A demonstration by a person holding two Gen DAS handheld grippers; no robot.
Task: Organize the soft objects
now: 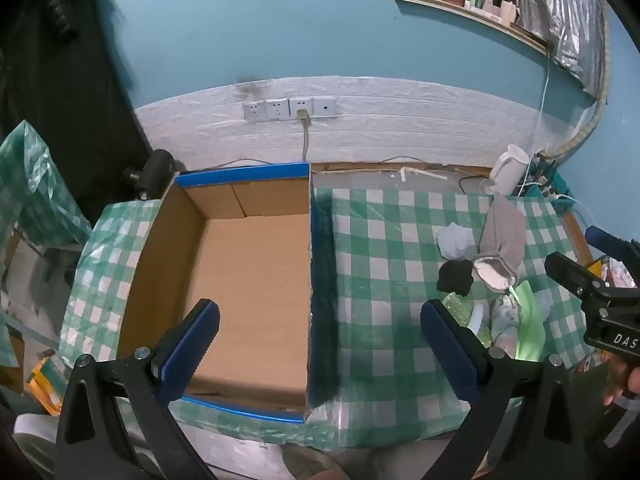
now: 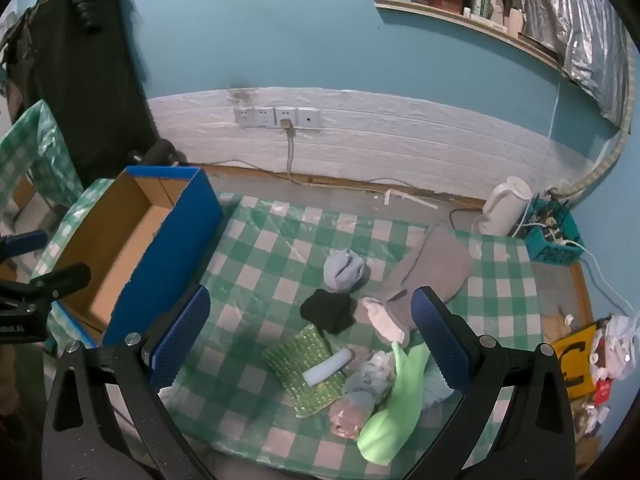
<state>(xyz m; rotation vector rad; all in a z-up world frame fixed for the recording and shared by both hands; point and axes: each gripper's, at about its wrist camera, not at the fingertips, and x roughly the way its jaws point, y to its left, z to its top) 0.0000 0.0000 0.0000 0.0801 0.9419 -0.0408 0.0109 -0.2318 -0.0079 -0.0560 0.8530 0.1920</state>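
Observation:
An empty cardboard box (image 1: 248, 280) with blue outer walls sits on the checked tablecloth; it also shows in the right wrist view (image 2: 120, 248). My left gripper (image 1: 320, 344) is open and empty, above the box's right wall. My right gripper (image 2: 308, 336) is open and empty, above a pile of soft things: a black sock (image 2: 330, 310), a blue-grey balled sock (image 2: 344, 270), a grey fleece-lined sock (image 2: 432, 268), a green bubble pouch (image 2: 308, 368) with a white tube (image 2: 328, 366) on it, a light green cloth (image 2: 396, 396) and a patterned bundle (image 2: 370, 378).
A white kettle (image 2: 506, 206) and a blue basket (image 2: 554, 240) of cables stand at the back right by the wall. Sockets (image 2: 278, 118) with a cord are on the wall. A dark coat (image 2: 80, 72) hangs at the left. Bags (image 2: 600, 356) lie beyond the table's right edge.

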